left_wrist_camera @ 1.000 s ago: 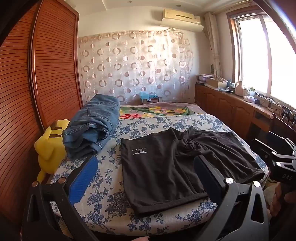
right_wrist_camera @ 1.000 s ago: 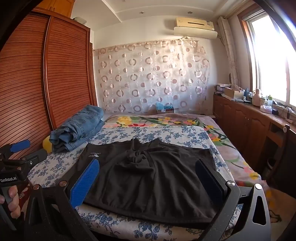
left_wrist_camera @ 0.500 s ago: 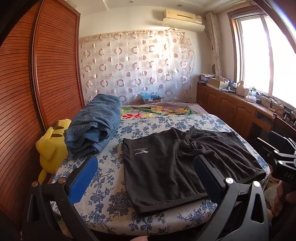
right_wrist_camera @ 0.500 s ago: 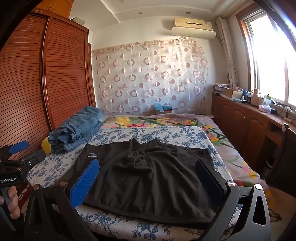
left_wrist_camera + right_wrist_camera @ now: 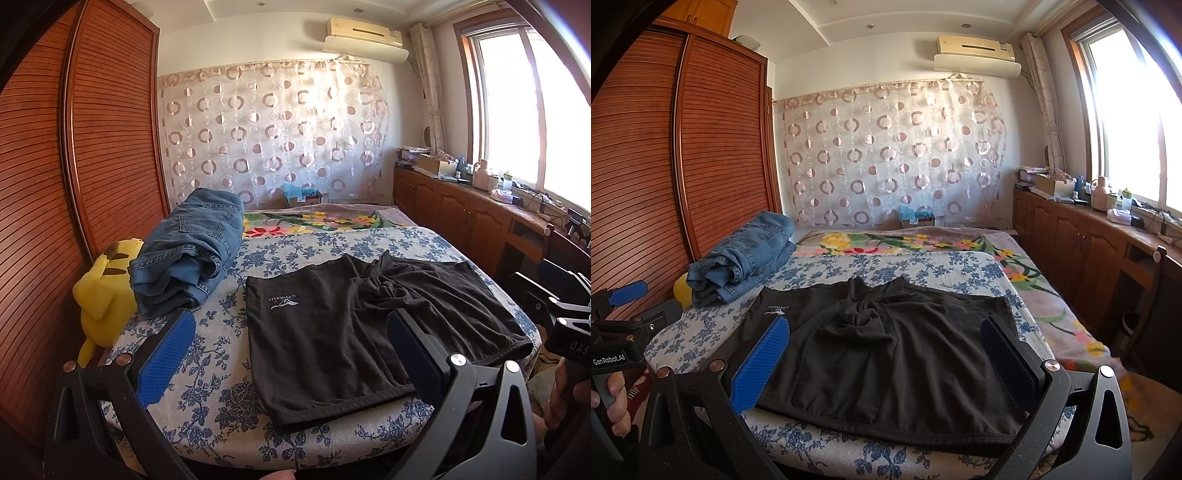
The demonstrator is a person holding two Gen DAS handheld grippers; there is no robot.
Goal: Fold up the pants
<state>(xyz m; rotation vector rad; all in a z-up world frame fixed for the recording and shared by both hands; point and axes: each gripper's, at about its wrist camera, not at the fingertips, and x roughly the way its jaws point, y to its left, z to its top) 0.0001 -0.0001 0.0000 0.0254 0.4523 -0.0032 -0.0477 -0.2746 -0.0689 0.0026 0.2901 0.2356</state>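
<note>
Black pants (image 5: 354,332) lie spread flat on the bed (image 5: 221,354), laid out ready for folding. I hold my left hand-held gripper (image 5: 291,354) and right hand-held gripper (image 5: 886,354) spread wide, empty, above the near hem.

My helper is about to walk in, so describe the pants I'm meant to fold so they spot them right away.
Find the bed with the blue-flowered sheet. The black pants lie spread flat near its foot edge. Unlike the blue jeans piled by the yellow plush toy, they are black with a small white logo.
</note>
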